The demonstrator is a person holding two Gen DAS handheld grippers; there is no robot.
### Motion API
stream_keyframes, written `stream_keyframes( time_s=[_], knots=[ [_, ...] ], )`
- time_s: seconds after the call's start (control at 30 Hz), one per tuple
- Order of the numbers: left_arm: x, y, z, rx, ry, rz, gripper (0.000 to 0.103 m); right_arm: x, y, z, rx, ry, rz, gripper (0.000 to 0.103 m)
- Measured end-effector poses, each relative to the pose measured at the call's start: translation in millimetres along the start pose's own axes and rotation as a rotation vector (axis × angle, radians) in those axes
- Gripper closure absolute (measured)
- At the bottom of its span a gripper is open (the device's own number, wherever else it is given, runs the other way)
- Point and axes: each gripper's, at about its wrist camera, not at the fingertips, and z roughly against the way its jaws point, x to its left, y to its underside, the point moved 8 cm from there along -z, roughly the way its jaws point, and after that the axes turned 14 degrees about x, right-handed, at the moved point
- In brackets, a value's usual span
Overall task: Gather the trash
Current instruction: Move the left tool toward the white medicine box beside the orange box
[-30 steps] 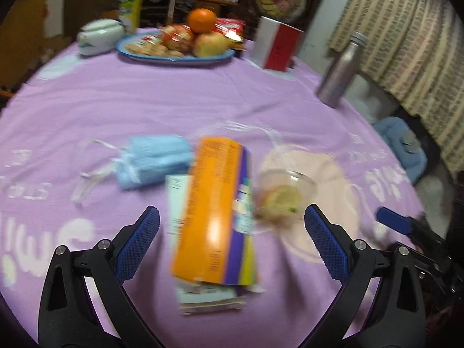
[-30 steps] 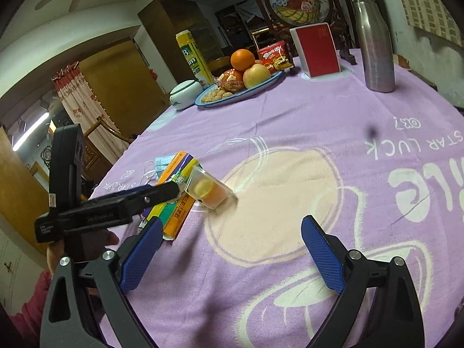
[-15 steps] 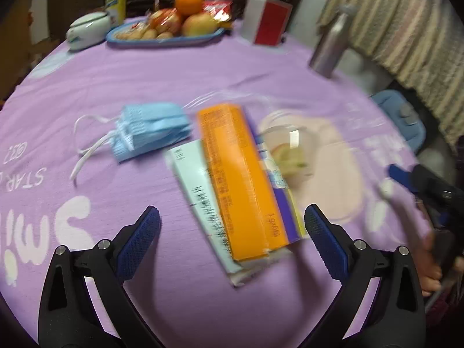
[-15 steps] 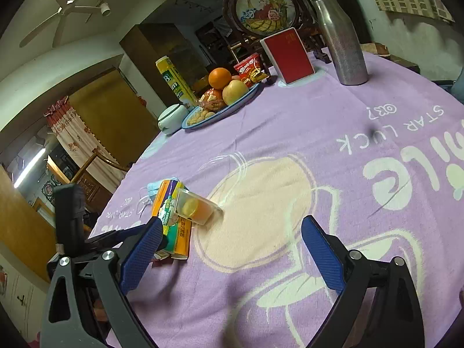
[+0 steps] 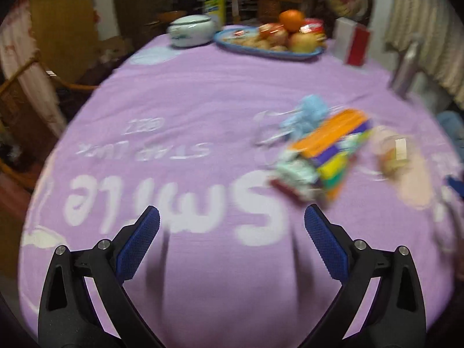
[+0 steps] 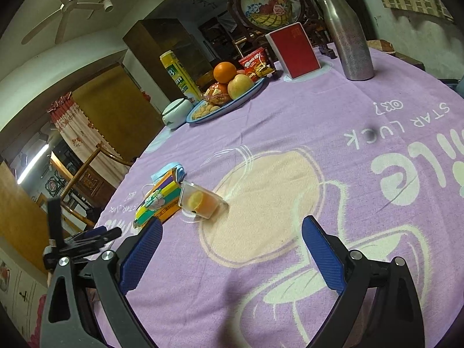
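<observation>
Purple cloth printed with white lettering covers the round counter [image 6: 333, 121], in a dim room with a ceiling fan [image 6: 69, 7] overhead. Toward the far edge stand a blue plate [image 6: 232, 103] of fruit and biscuits, a red box [image 6: 295, 50], a steel bottle [image 6: 346, 33], a white lidded bowl [image 6: 175, 111] and a tall yellow carton [image 6: 178, 76].

The trash lies in a tight cluster on the cloth: an orange box [image 5: 330, 137] resting on top of other flat packets [image 6: 158, 203], a crumpled blue face mask [image 5: 310, 114] just behind it with its ear loops spread out, and a clear plastic cup [image 6: 200, 201] tipped on its side, touching the packets, with yellowish remains inside.

The left hand-held gripper [image 5: 232, 239] hangs above bare cloth near the word "Smile", its blue pads [image 5: 137, 246] spread wide with nothing between them; the cluster sits ahead and to its right, blurred in the left wrist view. The right hand-held gripper [image 6: 232, 253] is likewise spread and holds nothing, with the cup just beyond its left finger
</observation>
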Motion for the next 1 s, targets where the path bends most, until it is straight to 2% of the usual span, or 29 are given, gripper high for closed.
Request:
stream_keyframes(
  time_s=[0.07,0.17,0.23,0.37,0.43,0.47,0.53,0.6,0.73,0.8,0.9,0.93,1.0],
  knots=[
    [-24,-8,5,-0.036,0.053,-0.053,0.007,-2,-1,-1,0.001,0.002,-0.010,0.008],
    [-58,-33,2,-0.084,0.049,-0.111,0.007,-6,-3,0,-0.004,0.002,-0.032,0.008],
    [-74,-52,-6,-0.087,0.048,-0.116,0.007,-8,-3,0,-0.009,0.000,-0.041,0.008],
    [-98,-92,-23,-0.078,0.050,-0.099,0.007,-10,-3,0,-0.011,-0.005,-0.051,0.008],
    [-106,-101,-38,-0.034,0.059,-0.111,0.007,-10,-3,-1,-0.008,-0.008,-0.050,0.008],
    [-112,-100,-45,0.007,0.104,-0.113,0.007,-10,-3,-1,-0.005,-0.009,-0.051,0.008],
    [-124,-88,-49,0.072,0.233,-0.136,0.007,-10,-3,-1,-0.002,-0.013,-0.052,0.008],
    [-130,-69,-44,0.088,0.274,-0.175,0.007,-11,-3,-2,0.000,-0.016,-0.054,0.008],
    [-135,-24,-20,0.128,0.440,-0.200,0.007,-11,-3,0,-0.007,-0.018,-0.052,0.008],
    [-142,-5,-9,0.130,0.480,-0.244,0.007,-10,-3,0,-0.008,-0.016,-0.052,0.008],
    [-157,26,0,0.122,0.458,-0.361,0.007,-11,-3,0,-0.010,-0.011,-0.056,0.008],
    [-159,33,1,0.108,0.406,-0.400,0.007,-11,-3,0,-0.010,-0.010,-0.056,0.008],
    [-157,38,-2,0.097,0.329,-0.415,0.007,-11,-3,0,-0.010,-0.007,-0.056,0.008]
  ],
)
